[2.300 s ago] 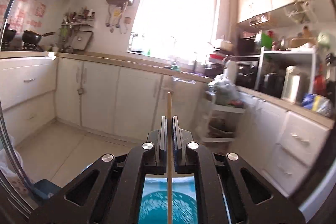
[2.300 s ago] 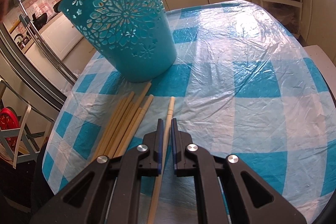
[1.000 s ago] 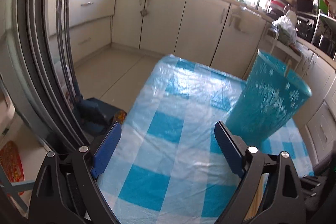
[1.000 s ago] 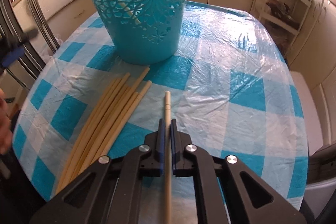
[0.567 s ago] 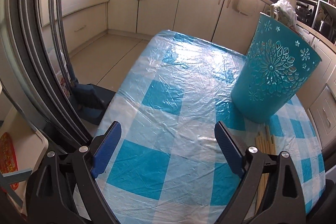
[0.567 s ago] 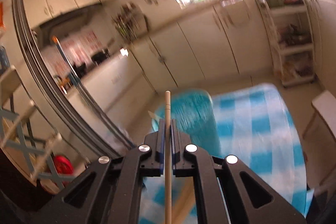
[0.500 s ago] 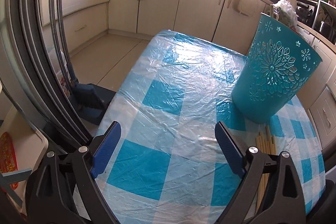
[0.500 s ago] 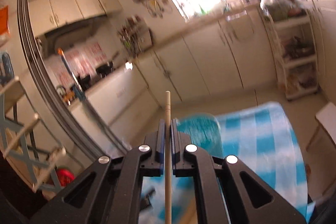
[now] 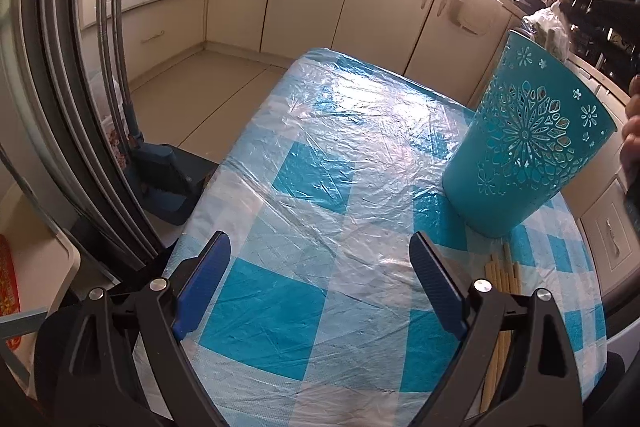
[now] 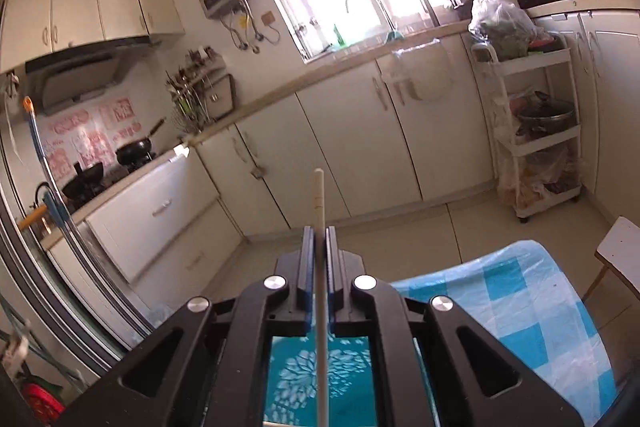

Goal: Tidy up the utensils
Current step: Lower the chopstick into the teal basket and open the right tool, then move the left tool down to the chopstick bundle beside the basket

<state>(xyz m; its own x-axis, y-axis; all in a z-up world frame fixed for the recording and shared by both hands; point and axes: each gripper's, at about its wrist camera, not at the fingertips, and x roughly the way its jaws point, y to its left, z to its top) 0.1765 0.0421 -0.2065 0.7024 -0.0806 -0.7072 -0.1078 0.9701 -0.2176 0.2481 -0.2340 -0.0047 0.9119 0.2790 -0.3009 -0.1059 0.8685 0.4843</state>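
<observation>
Pinching a slim wooden chopstick (image 10: 319,203), the right claw (image 10: 319,239) is clamped; the left claw (image 9: 320,259) gapes empty.

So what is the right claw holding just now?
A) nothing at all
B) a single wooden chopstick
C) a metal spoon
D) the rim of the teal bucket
B: the right claw is shut on one pale chopstick, which pokes out past its tips above the teal bucket.
</observation>
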